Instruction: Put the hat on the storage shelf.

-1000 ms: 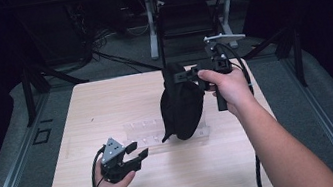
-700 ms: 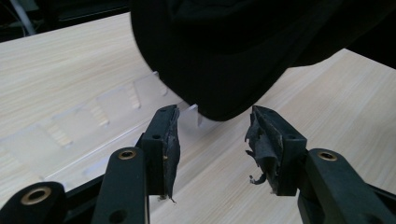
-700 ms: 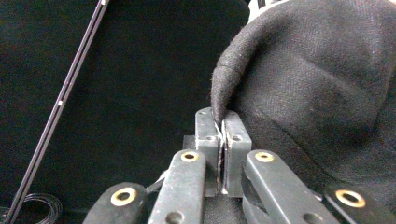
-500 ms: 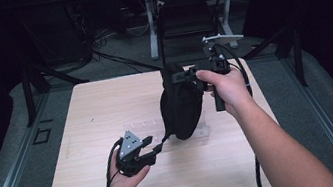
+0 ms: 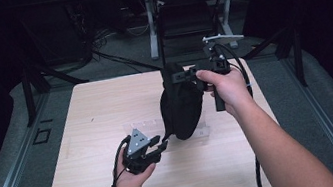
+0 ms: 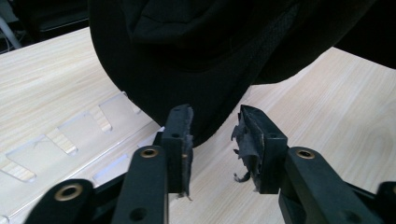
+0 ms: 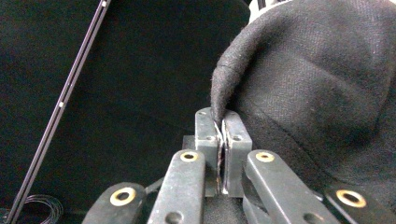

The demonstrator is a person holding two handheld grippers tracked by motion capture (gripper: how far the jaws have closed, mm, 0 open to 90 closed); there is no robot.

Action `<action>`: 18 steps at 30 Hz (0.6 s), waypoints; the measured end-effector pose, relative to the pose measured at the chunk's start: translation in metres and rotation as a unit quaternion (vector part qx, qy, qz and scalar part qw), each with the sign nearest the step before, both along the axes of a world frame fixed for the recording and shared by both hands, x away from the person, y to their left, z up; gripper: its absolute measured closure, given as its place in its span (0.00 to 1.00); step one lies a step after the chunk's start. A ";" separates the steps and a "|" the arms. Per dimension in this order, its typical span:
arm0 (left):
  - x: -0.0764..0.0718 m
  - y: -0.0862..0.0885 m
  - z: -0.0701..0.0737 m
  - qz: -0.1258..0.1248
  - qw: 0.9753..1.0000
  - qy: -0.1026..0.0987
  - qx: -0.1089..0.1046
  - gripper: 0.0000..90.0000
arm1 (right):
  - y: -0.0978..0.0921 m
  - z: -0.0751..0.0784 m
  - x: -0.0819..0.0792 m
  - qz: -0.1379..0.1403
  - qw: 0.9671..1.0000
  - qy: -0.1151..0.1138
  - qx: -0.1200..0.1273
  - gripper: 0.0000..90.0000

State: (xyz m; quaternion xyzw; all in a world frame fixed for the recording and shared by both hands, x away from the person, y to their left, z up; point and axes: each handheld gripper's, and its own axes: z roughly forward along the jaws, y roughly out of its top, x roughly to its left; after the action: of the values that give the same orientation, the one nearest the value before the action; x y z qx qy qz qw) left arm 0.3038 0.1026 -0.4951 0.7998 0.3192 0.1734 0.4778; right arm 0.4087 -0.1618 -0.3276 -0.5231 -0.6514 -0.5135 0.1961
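Black cloth bag (image 5: 180,106) hanging over the bench (image 5: 91,110) centre, its top edge pinched between the pressed jaws of the right gripper (image 5: 192,75) at the bag's 12 o'clock, its bottom resting near a clear plastic rack (image 5: 140,128). Left gripper (image 6: 212,140), jaws spread, sits at the bag's 7 o'clock, straddling the lower hem. Judged risk: the thin pinch may slip if the left gripper tugs downward, dropping the bag.

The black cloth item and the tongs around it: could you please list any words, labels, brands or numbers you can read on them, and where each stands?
None can be read.
The black cloth item shows plain dark fabric, with no tag or print in sight.
The left tongs and right tongs show bare black jaws and brass rivets, no markings.
The clear plastic rack on the table is unmarked.
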 end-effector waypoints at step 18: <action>0.001 -0.008 0.000 0.009 0.999 -0.015 0.034 0.88 | 0.003 0.000 0.000 0.002 1.000 -0.001 0.003 0.97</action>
State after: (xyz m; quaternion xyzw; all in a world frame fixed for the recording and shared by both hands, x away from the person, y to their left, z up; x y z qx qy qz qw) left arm 0.3048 0.0949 -0.4951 0.8097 0.3135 0.2006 0.4537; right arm 0.4085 -0.1593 -0.3280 -0.5203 -0.6512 -0.5157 0.1980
